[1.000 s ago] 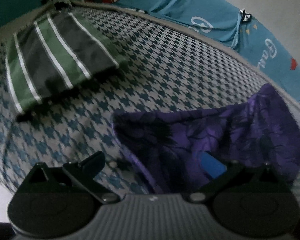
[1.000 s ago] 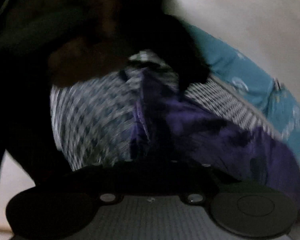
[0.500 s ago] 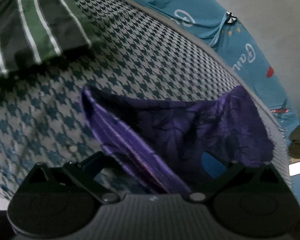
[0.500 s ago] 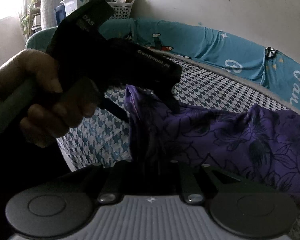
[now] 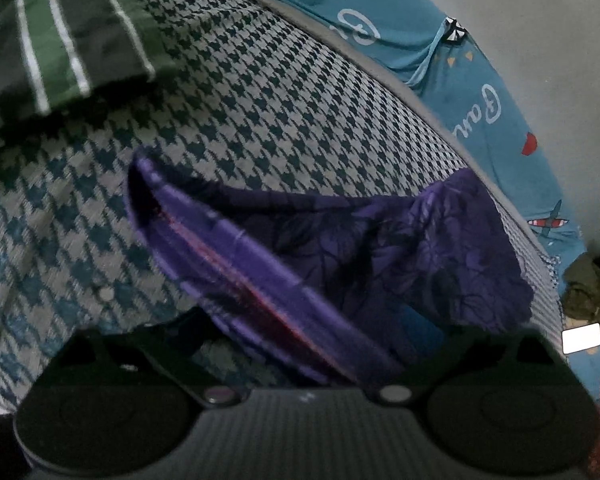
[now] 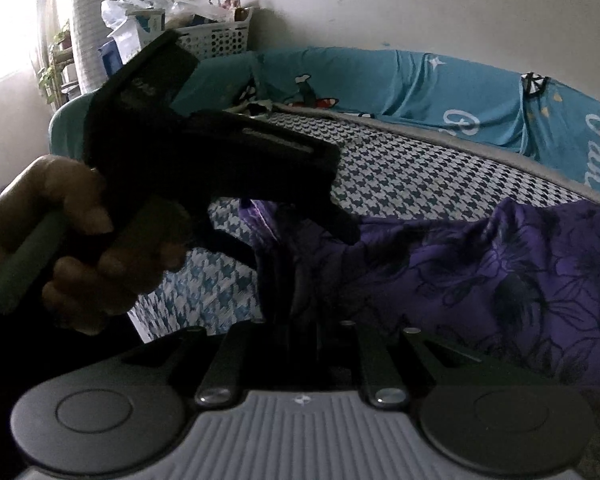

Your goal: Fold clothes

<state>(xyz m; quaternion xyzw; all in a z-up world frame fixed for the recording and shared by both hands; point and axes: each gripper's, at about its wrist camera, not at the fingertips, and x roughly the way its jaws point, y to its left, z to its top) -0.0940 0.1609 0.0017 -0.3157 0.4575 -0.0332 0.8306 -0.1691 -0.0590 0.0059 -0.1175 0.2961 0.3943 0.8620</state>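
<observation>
Right wrist view: the right gripper was clamped together on a bunched edge of the purple floral garment. The left gripper was closing, purple hem between its jaws, no pad contact visible. The garment lay at the houndstooth mattress edge.

Your left hand gripping its handle, left gripper jaws closing, right gripper clamped shut, angled down

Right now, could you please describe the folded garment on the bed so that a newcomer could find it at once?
Start from the bed with the houndstooth cover. The folded green garment lies flat on it, apart from the crumpled purple floral cloth. Its white stripes on green and grey set it apart.
</observation>
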